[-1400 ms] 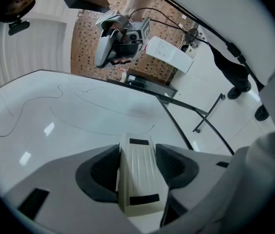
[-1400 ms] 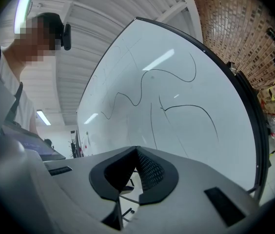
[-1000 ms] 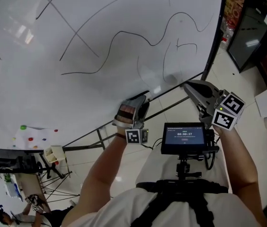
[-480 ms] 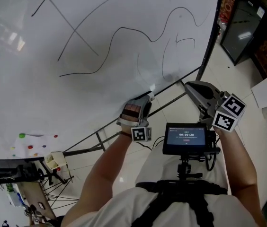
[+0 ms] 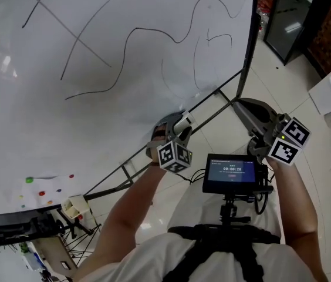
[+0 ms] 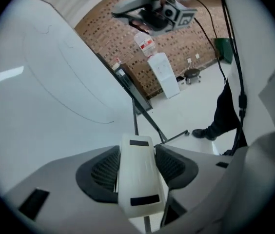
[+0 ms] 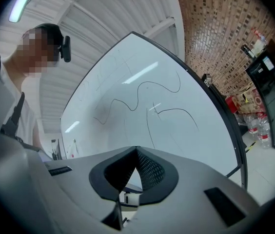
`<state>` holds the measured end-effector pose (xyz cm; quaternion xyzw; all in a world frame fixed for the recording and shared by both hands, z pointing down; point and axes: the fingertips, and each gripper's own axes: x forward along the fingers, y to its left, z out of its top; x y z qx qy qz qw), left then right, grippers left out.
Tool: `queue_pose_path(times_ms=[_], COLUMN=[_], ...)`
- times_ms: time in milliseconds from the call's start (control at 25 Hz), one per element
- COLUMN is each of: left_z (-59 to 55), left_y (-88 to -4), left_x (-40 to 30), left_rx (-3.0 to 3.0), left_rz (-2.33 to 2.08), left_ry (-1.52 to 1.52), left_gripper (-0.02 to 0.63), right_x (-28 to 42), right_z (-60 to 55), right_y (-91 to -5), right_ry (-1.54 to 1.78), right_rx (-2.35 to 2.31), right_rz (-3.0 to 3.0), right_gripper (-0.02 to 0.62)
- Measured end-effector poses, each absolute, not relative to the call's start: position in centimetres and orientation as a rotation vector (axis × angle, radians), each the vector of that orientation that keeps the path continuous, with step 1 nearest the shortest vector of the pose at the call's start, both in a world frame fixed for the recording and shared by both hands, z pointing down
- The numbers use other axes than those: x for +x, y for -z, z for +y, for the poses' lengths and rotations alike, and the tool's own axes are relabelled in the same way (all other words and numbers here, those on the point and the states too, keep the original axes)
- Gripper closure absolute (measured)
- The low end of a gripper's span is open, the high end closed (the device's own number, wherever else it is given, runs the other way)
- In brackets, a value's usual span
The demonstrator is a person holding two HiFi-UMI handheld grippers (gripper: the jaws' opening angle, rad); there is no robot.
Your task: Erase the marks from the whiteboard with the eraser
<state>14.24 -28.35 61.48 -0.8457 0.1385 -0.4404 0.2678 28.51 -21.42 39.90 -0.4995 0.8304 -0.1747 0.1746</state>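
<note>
The whiteboard (image 5: 95, 98) carries several thin black curved and straight lines (image 5: 148, 37) and stands tilted on a black frame. My left gripper (image 5: 177, 126) is shut on a white eraser (image 5: 185, 121) just below the board's lower edge, not touching the board. In the left gripper view the eraser (image 6: 137, 179) is clamped upright between the dark pads (image 6: 103, 169) of that gripper (image 6: 137, 152), with the board (image 6: 40, 91) to the left. My right gripper (image 5: 242, 107) hangs lower right of the board, shut and empty; in its own view the jaws (image 7: 136, 152) meet in front of the board's lines (image 7: 147, 106).
A black frame bar (image 5: 212, 107) runs along the board's lower edge. A small screen (image 5: 232, 172) is mounted on my chest. A dark cabinet (image 5: 291, 16) stands at the upper right by a brick wall. Coloured magnets (image 5: 36, 187) sit at the board's lower left.
My left gripper has turned so its marker cube faces the head camera, and the eraser end has swung up towards the board's lower edge. The right gripper has barely moved.
</note>
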Motion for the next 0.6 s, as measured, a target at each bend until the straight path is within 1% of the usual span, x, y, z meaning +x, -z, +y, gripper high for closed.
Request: queue_pose_path(times_ms=[320, 600], left_z=[-27.4, -24.9], left_y=[-55.5, -53.5], left_x=[15.4, 15.2], left_rx=[-2.686, -2.950], left_rz=[0.515, 0.652], left_ry=[0.978, 0.782], left_gripper=[0.339, 0.339], right_x=[28.9, 29.2], right_z=[-20.9, -19.3], right_y=[-40.0, -40.8], right_ry=[0.464, 0.463], right_rx=[-1.447, -1.407], right_rz=[2.361, 2.466], right_gripper=[0.577, 0.577])
